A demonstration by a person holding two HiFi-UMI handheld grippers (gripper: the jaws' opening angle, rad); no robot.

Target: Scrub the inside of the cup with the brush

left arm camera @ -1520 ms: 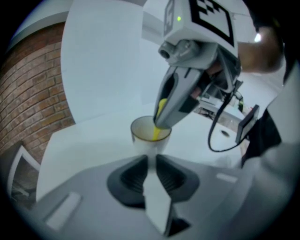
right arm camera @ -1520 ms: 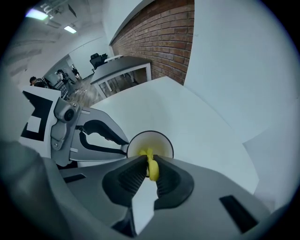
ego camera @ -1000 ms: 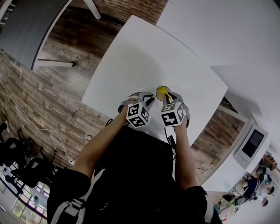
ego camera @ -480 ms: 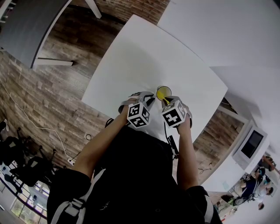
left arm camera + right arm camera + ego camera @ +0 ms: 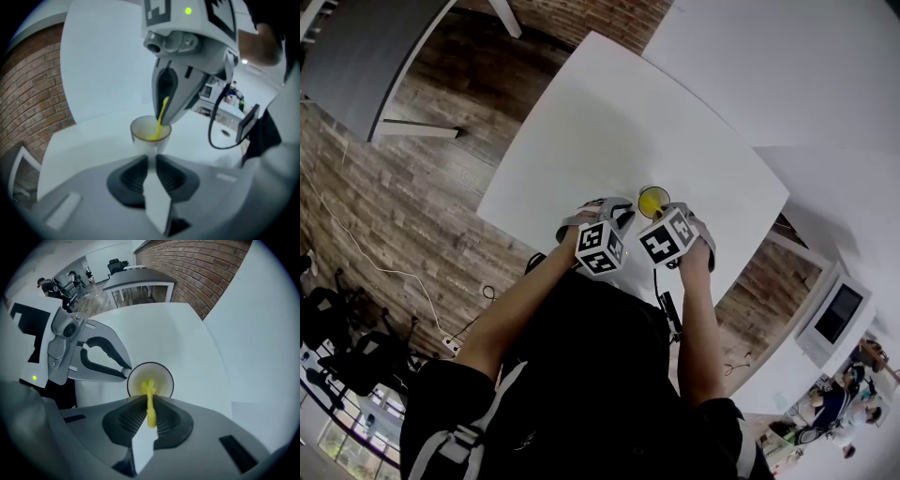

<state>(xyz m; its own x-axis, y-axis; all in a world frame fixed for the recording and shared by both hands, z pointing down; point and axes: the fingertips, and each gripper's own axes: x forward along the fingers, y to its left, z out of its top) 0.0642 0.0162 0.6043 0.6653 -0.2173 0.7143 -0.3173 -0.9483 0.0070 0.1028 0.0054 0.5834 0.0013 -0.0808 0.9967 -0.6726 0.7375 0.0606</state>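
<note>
Cup stands on the white table, close to the edge on your side. Beyond the cup the top lies bare out to the far edges. Your left gripper is clenched on the cup's side; handle or wall, cannot tell. Your right gripper grasps the yellow brush, head down inside the cup. Bristles are blurred. The cup's base is hidden behind the left jaws.

Cup on white table
</note>
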